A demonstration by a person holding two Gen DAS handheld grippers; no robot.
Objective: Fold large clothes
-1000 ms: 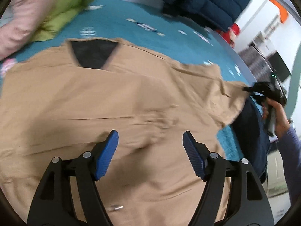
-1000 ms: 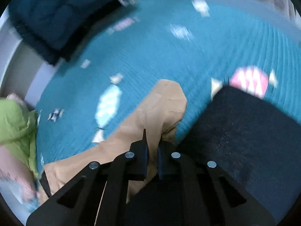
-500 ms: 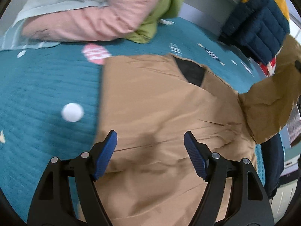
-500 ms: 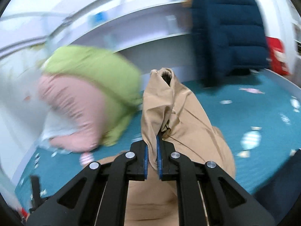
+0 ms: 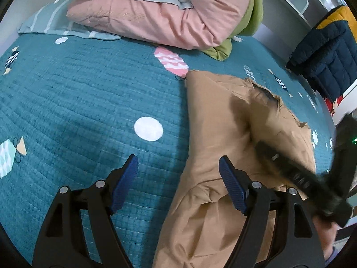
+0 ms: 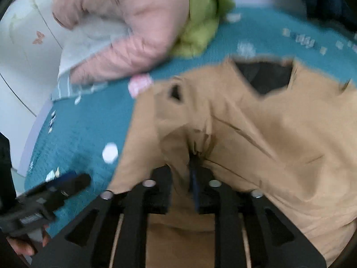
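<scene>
A tan jacket (image 5: 223,116) with dark lining at its collar (image 6: 265,78) lies spread on the teal bedspread (image 5: 78,100). My left gripper (image 5: 178,167) is open and hovers at the jacket's left edge, one finger over the bedspread and one over tan cloth, with nothing gripped. My right gripper (image 6: 181,167) hangs over the jacket's body (image 6: 279,134). Its jaws are opening, and a bunched fold of the tan sleeve (image 6: 178,134) sits loosely between them. Blurred, the right gripper (image 5: 290,169) also crosses the left wrist view, and the left gripper (image 6: 55,187) shows low left in the right wrist view.
A pile of pink and green quilts (image 5: 167,11) lies at the head of the bed, close behind the jacket's collar. A navy puffer jacket (image 5: 325,49) is heaped at the far right. A pale wall (image 6: 20,55) borders the bed on the left.
The right gripper carried the sleeve from beside the bed's edge across onto the jacket's body, and its jaws have parted. The left gripper slid from over the jacket to its left edge.
</scene>
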